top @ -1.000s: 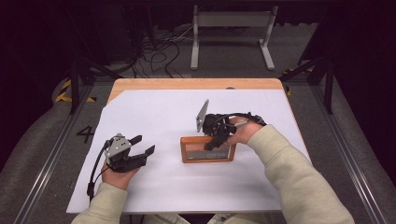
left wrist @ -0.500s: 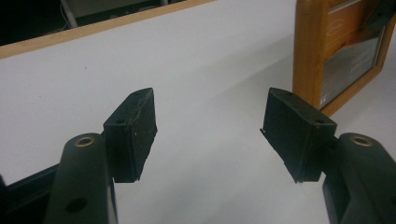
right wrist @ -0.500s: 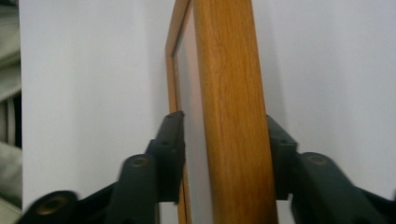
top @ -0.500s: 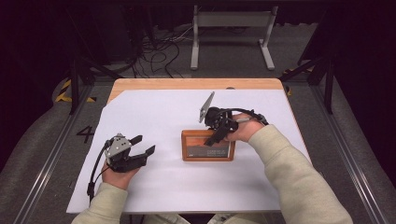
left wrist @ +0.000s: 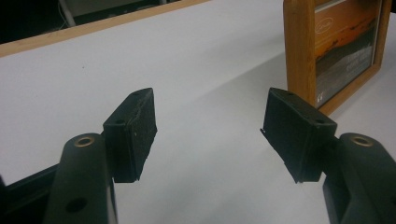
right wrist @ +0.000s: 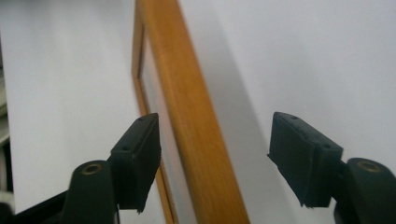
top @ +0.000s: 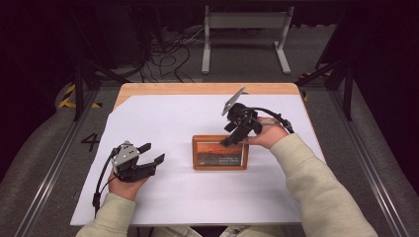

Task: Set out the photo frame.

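On the white-covered table (top: 163, 118) the wooden picture frame (top: 220, 153) stands just in front of me, near the middle. My right hand-held gripper (top: 233, 139) straddles its top rail, jaws wide apart and gripping nothing. To grasp it well I judge I should centre the rail between the pads before closing, while my left hand-held gripper (top: 152, 154) rests apart, open and empty.

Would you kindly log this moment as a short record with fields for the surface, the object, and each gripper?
surface: white sheet over a wooden table
object: wooden picture frame, near the middle of the sheet
right gripper: jaws open, straddling the frame's top edge, not closed on it
left gripper: jaws open, empty, left of the frame and apart from it
frame picture: orange, sunset-like scene; details too small to tell
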The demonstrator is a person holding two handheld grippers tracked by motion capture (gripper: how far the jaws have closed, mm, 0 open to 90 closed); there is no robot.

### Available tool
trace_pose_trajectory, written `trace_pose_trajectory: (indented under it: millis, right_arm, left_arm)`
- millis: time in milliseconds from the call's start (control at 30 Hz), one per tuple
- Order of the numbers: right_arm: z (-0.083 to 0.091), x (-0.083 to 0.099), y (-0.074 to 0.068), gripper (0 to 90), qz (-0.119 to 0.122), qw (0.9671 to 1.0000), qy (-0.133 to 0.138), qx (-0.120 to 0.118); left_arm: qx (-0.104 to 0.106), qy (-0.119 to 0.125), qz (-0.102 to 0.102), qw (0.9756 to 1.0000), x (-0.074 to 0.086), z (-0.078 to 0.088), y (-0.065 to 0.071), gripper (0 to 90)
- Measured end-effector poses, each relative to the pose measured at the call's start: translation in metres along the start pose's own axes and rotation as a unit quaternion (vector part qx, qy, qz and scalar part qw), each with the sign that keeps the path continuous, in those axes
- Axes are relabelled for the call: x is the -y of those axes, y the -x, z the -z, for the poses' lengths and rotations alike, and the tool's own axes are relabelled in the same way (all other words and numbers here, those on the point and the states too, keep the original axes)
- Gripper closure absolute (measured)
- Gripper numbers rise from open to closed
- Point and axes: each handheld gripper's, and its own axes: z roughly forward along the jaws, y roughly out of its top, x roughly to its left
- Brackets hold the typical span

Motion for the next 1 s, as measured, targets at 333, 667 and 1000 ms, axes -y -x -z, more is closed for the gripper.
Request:
trace_pose_trajectory:
  millis: [333,667,1000]
  right_arm:
    - [0.052,0.059,-0.013,28.6,-0.047,0.9841,0.152,0.079]
    - [0.071,0.116,-0.029,21.2,-0.084,0.9642,0.222,0.119]
    - [0.065,0.161,-0.037,0.9,-0.111,0.9532,0.263,0.100]
  left_arm:
    - [0.008,-0.007,0.000,0.9999,-0.003,-0.001,0.005,32.4]
    - [0.012,-0.006,0.001,0.9999,-0.006,-0.002,0.007,31.7]
    - [0.013,-0.005,0.000,0.9999,-0.005,0.001,0.008,31.2]
